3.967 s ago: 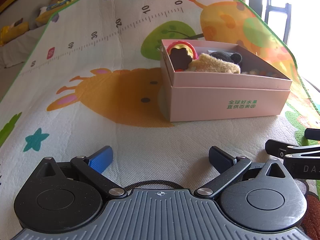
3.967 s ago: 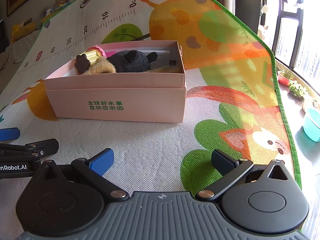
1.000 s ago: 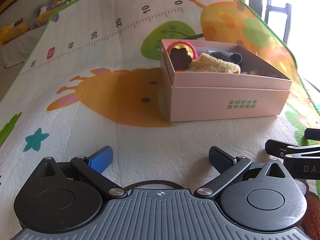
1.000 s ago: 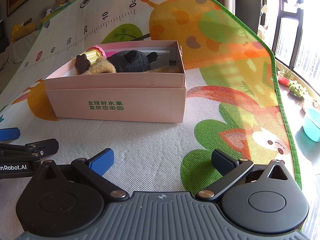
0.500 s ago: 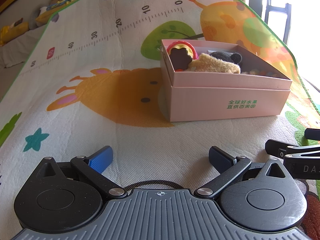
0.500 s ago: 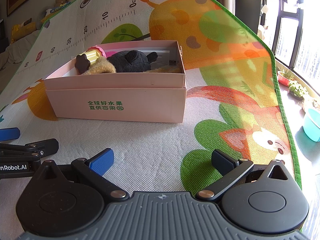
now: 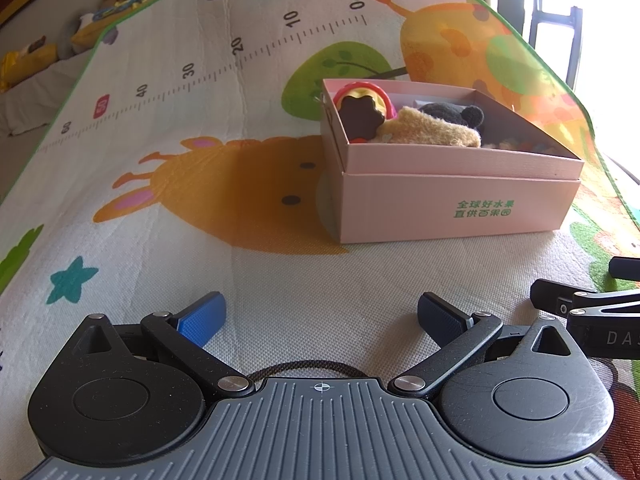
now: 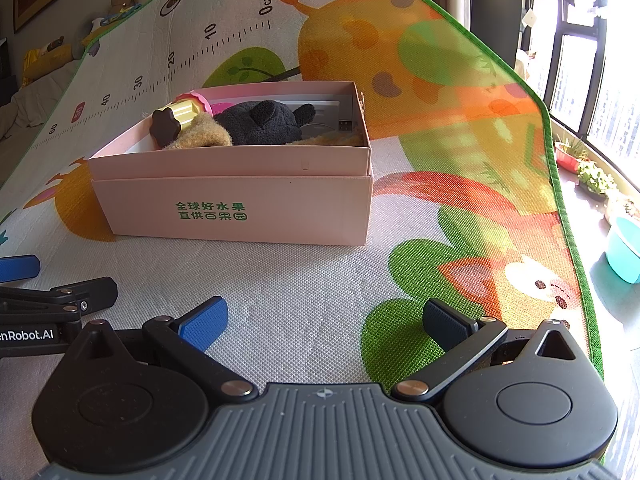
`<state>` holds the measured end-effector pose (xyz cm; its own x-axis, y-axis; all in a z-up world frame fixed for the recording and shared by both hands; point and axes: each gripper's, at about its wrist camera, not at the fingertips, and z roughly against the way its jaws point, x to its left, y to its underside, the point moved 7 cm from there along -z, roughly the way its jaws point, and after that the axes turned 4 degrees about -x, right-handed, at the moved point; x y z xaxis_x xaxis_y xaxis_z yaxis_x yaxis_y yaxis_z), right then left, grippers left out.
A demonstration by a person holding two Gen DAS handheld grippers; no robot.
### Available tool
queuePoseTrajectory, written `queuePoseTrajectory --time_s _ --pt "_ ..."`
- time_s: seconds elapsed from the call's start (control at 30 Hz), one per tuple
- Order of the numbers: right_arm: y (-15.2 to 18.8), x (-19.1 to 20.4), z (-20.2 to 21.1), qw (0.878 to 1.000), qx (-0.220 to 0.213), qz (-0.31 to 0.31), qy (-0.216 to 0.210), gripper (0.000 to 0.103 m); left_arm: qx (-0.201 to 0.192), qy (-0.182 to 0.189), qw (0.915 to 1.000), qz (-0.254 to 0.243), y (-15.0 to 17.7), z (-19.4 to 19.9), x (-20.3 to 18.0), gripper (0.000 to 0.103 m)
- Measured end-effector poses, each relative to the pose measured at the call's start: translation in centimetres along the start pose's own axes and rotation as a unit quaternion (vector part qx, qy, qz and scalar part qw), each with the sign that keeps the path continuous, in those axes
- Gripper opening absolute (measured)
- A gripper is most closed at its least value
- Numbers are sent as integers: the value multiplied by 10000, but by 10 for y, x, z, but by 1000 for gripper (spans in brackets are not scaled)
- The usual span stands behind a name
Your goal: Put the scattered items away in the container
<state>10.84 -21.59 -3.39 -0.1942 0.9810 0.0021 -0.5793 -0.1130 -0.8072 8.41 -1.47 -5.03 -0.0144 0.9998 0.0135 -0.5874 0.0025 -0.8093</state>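
Both grippers are sitting wide open and holding nothing. I'm keeping the left gripper (image 7: 320,316) low over the play mat (image 7: 168,200), jaws spread, nothing between the pads, not touching any item. I'm holding the right gripper (image 8: 324,320) the same way, released and empty, just beside the left one; each is showing at the edge of the other's view.

Nothing is changing from the earlier frames: both grippers are staying put and the box contents are lying exactly as they were. I'm reading that as a pause after the last drop, not a step in progress.

The pink cardboard box (image 8: 240,192) is standing on the mat ahead of both grippers, well apart from them, open on top. Inside I'm seeing a brown flower-shaped toy (image 7: 362,114) against the far-left corner, a tan plush (image 7: 432,132) in the middle, and a black plush (image 8: 260,122) lying next to it, touching it. More small things are sitting deeper in the box, too dim to name.

I'm spotting no loose items on the visible mat, so I'm judging the tidying as done or nearly done. Anything left would be lying outside these views.
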Motion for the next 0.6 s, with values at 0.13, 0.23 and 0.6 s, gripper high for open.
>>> queuePoseTrajectory --time_s 0.13,0.23,0.6 --pt "0 0 0 10000 1 -1 -2 103 33 -12 10000 -17 -1 0 -1 103" --pt "0 0 0 10000 0 0 0 103 175 33 9998 44 -2 -1 0 103" --pt "-1 0 0 10000 0 -1 -1 103 241 11 9997 63 2 5 -1 103"
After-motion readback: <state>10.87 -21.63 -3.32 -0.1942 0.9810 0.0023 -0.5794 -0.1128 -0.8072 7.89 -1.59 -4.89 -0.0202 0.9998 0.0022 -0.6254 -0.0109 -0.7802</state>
